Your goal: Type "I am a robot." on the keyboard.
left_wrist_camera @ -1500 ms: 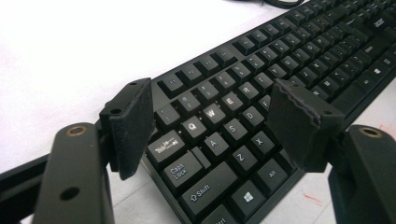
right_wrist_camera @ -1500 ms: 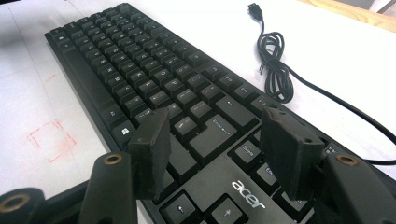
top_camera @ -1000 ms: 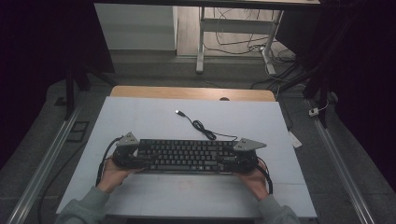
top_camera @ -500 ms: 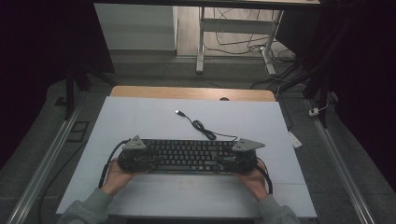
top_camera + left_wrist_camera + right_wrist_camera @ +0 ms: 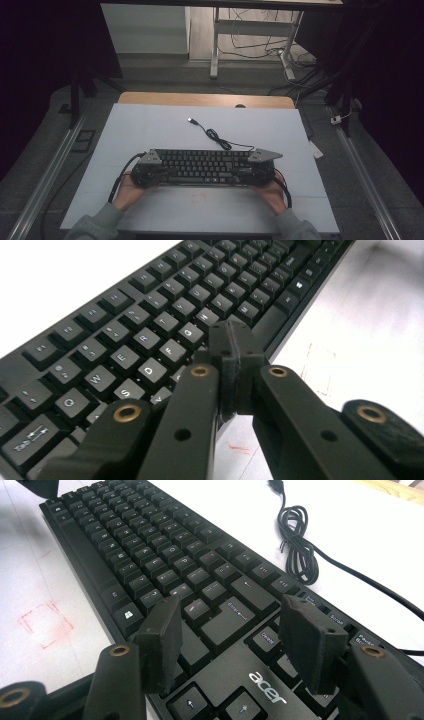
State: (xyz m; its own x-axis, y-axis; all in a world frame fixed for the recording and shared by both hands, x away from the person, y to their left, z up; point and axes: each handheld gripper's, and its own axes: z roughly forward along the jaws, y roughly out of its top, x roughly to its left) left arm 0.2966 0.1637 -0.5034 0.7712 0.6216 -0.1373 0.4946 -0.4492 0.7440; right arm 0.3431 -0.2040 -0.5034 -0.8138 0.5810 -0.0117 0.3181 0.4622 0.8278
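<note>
A black Acer keyboard [image 5: 205, 167] lies across the near middle of the white table [image 5: 150, 125]. Its cable [image 5: 220, 140] curls away behind it and ends in a loose USB plug [image 5: 191, 120]. My left gripper [image 5: 159, 172] is over the keyboard's left end. In the left gripper view its pads [image 5: 235, 347] are pressed together above the letter keys [image 5: 150, 305], with nothing between them. My right gripper [image 5: 245, 172] is over the right end. It stands open in the right gripper view [image 5: 235, 630], its jaws either side of the Enter key [image 5: 230, 615].
A faint red square [image 5: 200, 196] is drawn on the table in front of the keyboard. The coiled cable [image 5: 300, 550] lies on the table just behind the keyboard's right half. A wooden strip [image 5: 200, 99] borders the far edge, with desk legs and floor cables beyond.
My left gripper has slid a little to the right along the keyboard's left end. The keyboard and my right gripper have stayed where they were.
</note>
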